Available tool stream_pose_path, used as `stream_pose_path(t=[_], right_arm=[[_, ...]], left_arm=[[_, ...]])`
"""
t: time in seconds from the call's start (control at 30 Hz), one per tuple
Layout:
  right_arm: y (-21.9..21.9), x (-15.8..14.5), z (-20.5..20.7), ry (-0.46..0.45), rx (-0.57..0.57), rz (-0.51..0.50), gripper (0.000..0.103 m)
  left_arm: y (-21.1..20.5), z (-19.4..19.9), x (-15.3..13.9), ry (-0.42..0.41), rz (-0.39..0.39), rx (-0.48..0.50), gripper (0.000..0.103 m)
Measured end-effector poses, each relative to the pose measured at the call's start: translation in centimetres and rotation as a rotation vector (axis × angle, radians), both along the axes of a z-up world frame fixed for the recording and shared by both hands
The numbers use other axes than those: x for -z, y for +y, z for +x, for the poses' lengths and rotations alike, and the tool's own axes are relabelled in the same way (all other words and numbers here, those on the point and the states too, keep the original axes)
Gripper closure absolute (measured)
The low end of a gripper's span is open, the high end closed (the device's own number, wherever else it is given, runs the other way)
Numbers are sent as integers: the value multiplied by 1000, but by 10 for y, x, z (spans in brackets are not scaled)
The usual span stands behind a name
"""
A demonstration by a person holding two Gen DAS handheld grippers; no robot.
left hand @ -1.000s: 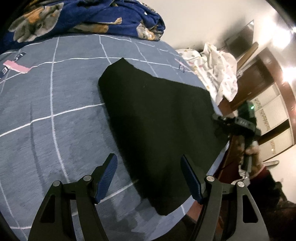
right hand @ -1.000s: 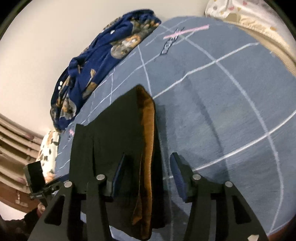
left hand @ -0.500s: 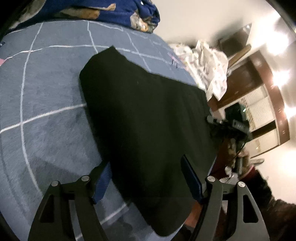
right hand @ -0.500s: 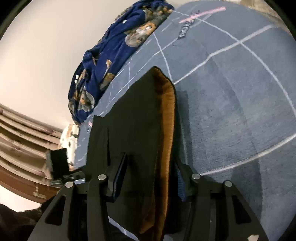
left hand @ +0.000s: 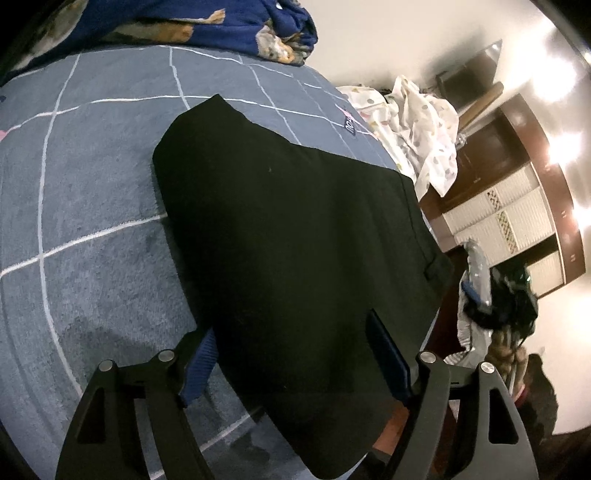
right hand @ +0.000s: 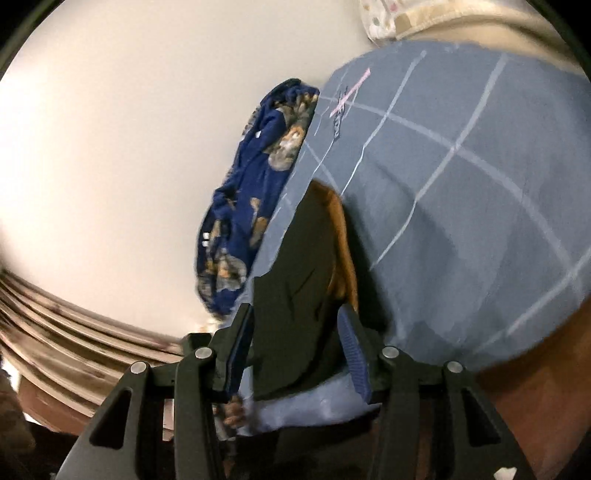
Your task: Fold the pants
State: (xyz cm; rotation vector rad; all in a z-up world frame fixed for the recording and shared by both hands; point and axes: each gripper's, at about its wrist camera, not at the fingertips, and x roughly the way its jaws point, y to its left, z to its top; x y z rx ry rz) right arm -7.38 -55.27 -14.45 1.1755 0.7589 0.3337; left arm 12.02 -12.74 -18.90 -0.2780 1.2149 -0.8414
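**Right tool lifts away with the pants edge; left tool spreads over the fold**

Since a second ago the right tool (right hand: 295, 339) has swung up and rolled, so its view now tilts and takes in far more of the pale wall, while the left tool (left hand: 291, 350) has crept forward until its near finger (left hand: 201, 363) sits at the edge of the pants where before it hung over bare bed cover.

The black pants (left hand: 295, 229) lie folded on the bed, spread across the grey-blue cover with white grid lines (left hand: 81, 206), one end hanging past the bed's near edge. In the right wrist view the same pants (right hand: 295, 280) show an orange-brown lining along the right side of the fold.

The left tool's jaws are opening and stand wide, straddling the near part of the pants; its pads do not press on the cloth, so it has hold of nothing. The right tool's jaws stand about half apart with the end of the pants between them. The picture is blurred there, and whether the pads pinch the cloth I cannot tell.

At the head of the bed lies a crumpled dark-blue blanket with animal prints (left hand: 207, 26). A white spotted sheet (left hand: 421, 136) is heaped beyond the far corner, near a dark wooden wardrobe with pale panels (left hand: 517, 218).
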Motion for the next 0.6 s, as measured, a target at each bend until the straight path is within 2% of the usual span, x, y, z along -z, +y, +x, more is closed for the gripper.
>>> stream_pose_path(t=[0.07, 0.17, 0.37, 0.47, 0.53, 0.6], right_arm=[[8, 9, 0, 17, -7, 55, 57], [16, 21, 8, 56, -20, 51, 57], [14, 29, 17, 51, 6, 94, 57], [15, 21, 14, 45, 4, 72, 57], [14, 10, 11, 72, 23, -28, 57], [8, 6, 2, 49, 44, 0, 57]], left_arm=[[-1, 1, 0, 9, 4, -7, 26], [-2, -1, -2, 9, 17, -11, 26], [2, -7, -5, -8, 25, -27, 26], [2, -9, -8, -20, 36, -22, 26], [2, -8, -8, -18, 34, -24, 26], [3, -8, -8, -13, 26, -27, 26]])
